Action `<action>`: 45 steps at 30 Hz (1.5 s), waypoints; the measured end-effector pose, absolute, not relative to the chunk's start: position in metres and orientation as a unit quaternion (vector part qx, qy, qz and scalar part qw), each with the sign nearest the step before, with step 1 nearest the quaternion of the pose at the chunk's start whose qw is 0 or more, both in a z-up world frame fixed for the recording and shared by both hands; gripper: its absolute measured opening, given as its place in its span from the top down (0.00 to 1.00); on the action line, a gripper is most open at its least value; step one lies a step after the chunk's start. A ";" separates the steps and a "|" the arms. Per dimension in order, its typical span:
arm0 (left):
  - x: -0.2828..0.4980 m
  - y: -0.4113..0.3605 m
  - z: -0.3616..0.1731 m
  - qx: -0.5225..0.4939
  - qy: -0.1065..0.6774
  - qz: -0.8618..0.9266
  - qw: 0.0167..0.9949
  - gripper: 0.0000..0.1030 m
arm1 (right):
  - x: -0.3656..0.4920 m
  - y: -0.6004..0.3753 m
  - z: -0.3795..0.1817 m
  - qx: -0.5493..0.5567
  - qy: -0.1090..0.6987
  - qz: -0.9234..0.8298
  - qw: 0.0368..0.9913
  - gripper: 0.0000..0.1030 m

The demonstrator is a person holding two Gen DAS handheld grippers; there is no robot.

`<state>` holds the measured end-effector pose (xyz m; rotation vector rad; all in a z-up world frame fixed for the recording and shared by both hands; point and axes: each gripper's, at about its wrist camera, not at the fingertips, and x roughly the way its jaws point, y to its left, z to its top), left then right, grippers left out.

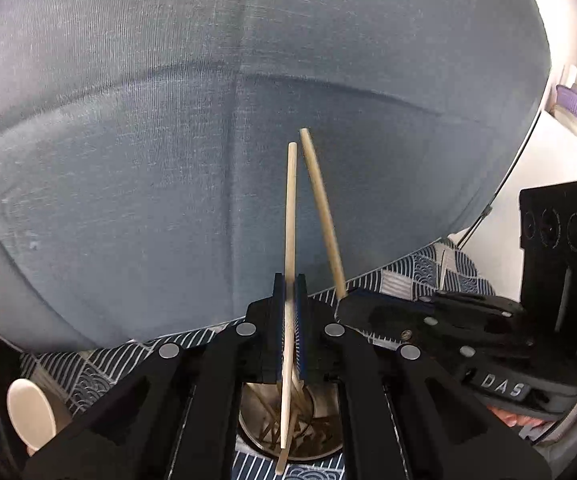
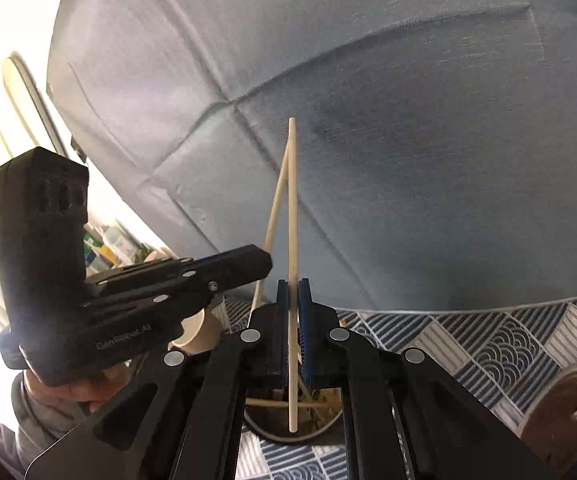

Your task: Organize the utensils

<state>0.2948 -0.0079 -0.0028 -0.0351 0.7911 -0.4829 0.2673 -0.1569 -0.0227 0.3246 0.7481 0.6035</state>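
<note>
Blue-grey sofa cushions (image 1: pixel 168 140) behind a patterned cloth (image 2: pixel 488 340) (wave print).

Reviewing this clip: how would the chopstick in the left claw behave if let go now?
The chopstick looks thin, stiff and light. Round and smooth, it would probably slip down into the cup beneath, or roll if it landed on the cloth.

Pale wooden chopsticks (image 1: pixel 290 216), matt, smooth, fine grain. Round steel holder cup (image 1: pixel 248 424), dull brushed sheen. Black plastic gripper bodies (image 2: pixel 136 292), matt w/ shiny metal rivets; blue ribbed rubbery pads (image 2: pixel 306 320). Grey-blue woven upholstery (image 1: pixel 168 120), soft matt, seamed. Navy-white patterned cloth (image 2: pixel 488 340), flat matt. Cream spoon (image 1: pixel 32 412), smooth, semi-gloss.
</note>
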 end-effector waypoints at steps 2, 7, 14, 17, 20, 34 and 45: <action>0.295 -0.009 -0.007 -0.010 0.375 -0.231 0.898 0.95 | 0.265 -0.153 -0.025 0.139 0.347 0.289 0.881 0.95; 0.296 -0.015 -0.020 0.002 0.374 -0.233 0.898 0.95 | 0.263 -0.146 -0.040 0.131 0.346 0.291 0.882 0.95; 0.293 -0.017 -0.031 0.006 0.375 -0.235 0.897 0.95 | 0.262 -0.147 -0.058 0.137 0.365 0.279 0.878 0.95; 0.292 -0.015 -0.032 0.003 0.375 -0.235 0.897 0.95 | 0.259 -0.149 -0.059 0.139 0.361 0.278 0.879 0.95; 0.287 -0.009 -0.030 -0.010 0.370 -0.239 0.898 0.95 | 0.257 -0.150 -0.060 0.136 0.362 0.273 0.881 0.95; 0.250 0.014 -0.025 -0.013 0.365 -0.231 0.902 0.95 | 0.233 -0.157 -0.052 0.128 0.361 0.263 0.886 0.92; 0.217 0.028 -0.011 -0.011 0.374 -0.193 0.907 0.49 | 0.205 -0.162 -0.028 0.092 0.360 0.203 0.906 0.60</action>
